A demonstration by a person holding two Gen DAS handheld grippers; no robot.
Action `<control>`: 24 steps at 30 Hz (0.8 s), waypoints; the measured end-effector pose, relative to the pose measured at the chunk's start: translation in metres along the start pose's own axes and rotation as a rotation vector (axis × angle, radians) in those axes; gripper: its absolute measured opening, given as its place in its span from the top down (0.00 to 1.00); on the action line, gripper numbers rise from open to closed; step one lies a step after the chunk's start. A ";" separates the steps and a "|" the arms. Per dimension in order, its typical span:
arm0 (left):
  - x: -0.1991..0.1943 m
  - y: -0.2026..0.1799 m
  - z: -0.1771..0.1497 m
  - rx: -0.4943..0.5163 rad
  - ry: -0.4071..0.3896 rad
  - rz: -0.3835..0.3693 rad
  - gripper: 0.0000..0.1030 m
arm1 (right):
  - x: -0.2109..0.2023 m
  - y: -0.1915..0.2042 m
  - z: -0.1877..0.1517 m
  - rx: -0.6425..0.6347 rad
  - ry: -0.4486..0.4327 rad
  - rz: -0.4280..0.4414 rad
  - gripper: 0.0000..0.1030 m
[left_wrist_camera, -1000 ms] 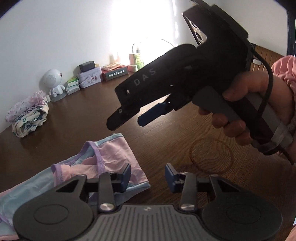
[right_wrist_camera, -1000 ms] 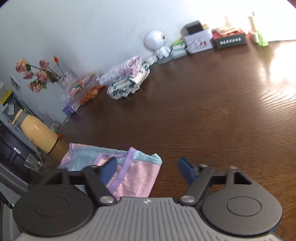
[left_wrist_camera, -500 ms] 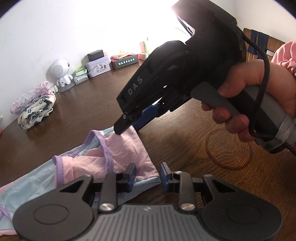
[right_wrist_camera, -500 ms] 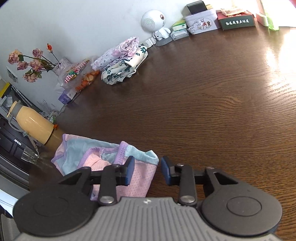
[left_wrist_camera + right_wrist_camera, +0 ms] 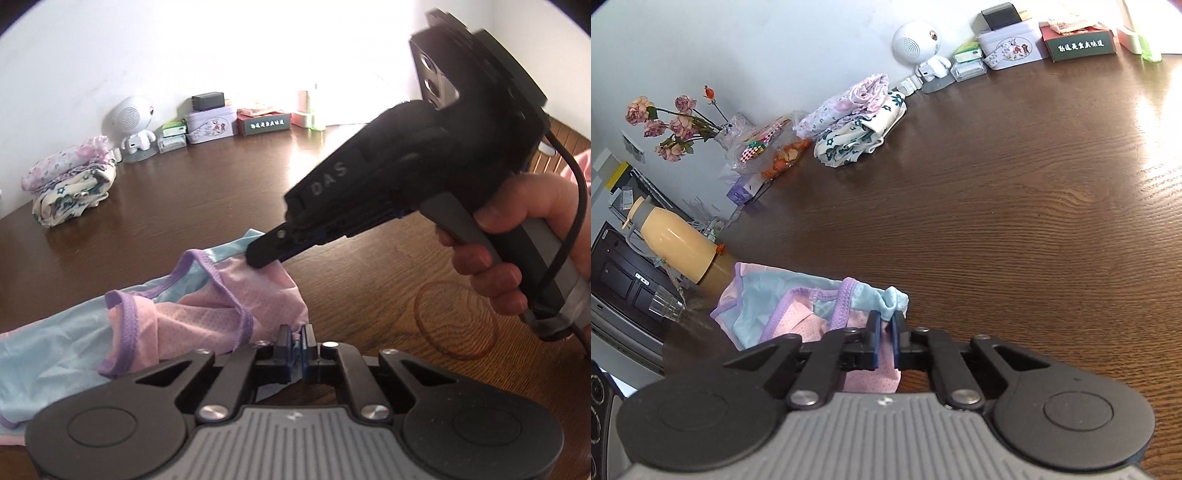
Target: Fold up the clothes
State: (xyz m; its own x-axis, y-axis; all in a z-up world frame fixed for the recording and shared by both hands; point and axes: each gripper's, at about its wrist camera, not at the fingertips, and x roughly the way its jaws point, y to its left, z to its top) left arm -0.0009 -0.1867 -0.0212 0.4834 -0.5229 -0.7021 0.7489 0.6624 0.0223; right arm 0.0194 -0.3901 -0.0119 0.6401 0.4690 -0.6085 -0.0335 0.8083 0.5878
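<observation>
A small garment [image 5: 207,314] in pink and light blue with purple trim lies crumpled on the dark wooden table [image 5: 184,206]. My left gripper [image 5: 294,330] is closing its jaws on the garment's near right corner, and pink cloth is pinched between the blue pads. My right gripper [image 5: 258,258], held by a person's hand [image 5: 517,236], reaches in from the right and bites the far corner. In the right wrist view the right gripper [image 5: 885,319] is closing its jaws too, with a fold of the garment [image 5: 757,306] squeezed between the pads.
A pile of folded floral clothes [image 5: 857,125] sits near the wall. A white round speaker figure [image 5: 916,40], tins and boxes [image 5: 1078,40] line the back edge. Flowers [image 5: 665,125], a snack bag [image 5: 764,147], a yellow bottle [image 5: 676,247] and a glass [image 5: 665,306] crowd the left side.
Both grippers went from open to pinched on the garment's corners. The right gripper dropped down onto the far corner. The cloth has bunched up slightly between them.
</observation>
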 end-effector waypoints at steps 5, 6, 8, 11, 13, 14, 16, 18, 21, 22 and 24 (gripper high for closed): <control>-0.015 0.017 0.001 -0.064 -0.045 -0.051 0.97 | -0.010 0.009 0.002 0.008 -0.039 0.008 0.97; -0.019 0.020 0.001 -0.077 -0.058 -0.064 0.97 | -0.012 0.014 0.003 -0.002 -0.048 0.013 0.97; -0.029 0.030 0.003 -0.106 -0.084 -0.088 0.97 | -0.017 0.026 0.006 -0.023 -0.057 0.010 0.97; -0.046 0.046 0.007 -0.152 -0.120 -0.123 0.97 | -0.018 0.041 0.014 -0.023 -0.063 -0.006 0.97; -0.056 0.058 0.008 -0.178 -0.143 -0.136 0.97 | -0.017 0.050 0.019 -0.018 -0.065 -0.028 0.97; -0.060 0.063 0.008 -0.188 -0.153 -0.140 0.97 | -0.016 0.056 0.021 -0.024 -0.065 -0.039 0.97; -0.066 0.076 0.006 -0.209 -0.167 -0.146 0.97 | -0.012 0.068 0.025 -0.037 -0.063 -0.060 0.97; -0.071 0.089 0.005 -0.231 -0.178 -0.160 0.97 | -0.006 0.083 0.028 -0.059 -0.061 -0.083 0.97; -0.075 0.103 0.002 -0.244 -0.186 -0.183 0.97 | 0.004 0.105 0.032 -0.091 -0.062 -0.108 0.97; -0.077 0.105 0.001 -0.238 -0.188 -0.189 0.97 | 0.007 0.112 0.033 -0.101 -0.063 -0.114 0.97; -0.079 0.102 0.001 -0.204 -0.191 -0.198 0.97 | 0.008 0.116 0.031 -0.097 -0.070 -0.130 0.97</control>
State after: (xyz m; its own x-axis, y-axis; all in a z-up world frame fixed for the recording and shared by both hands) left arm 0.0374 -0.0787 0.0370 0.4282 -0.7305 -0.5321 0.7398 0.6214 -0.2578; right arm 0.0446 -0.3034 0.0677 0.6958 0.3352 -0.6352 -0.0187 0.8926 0.4505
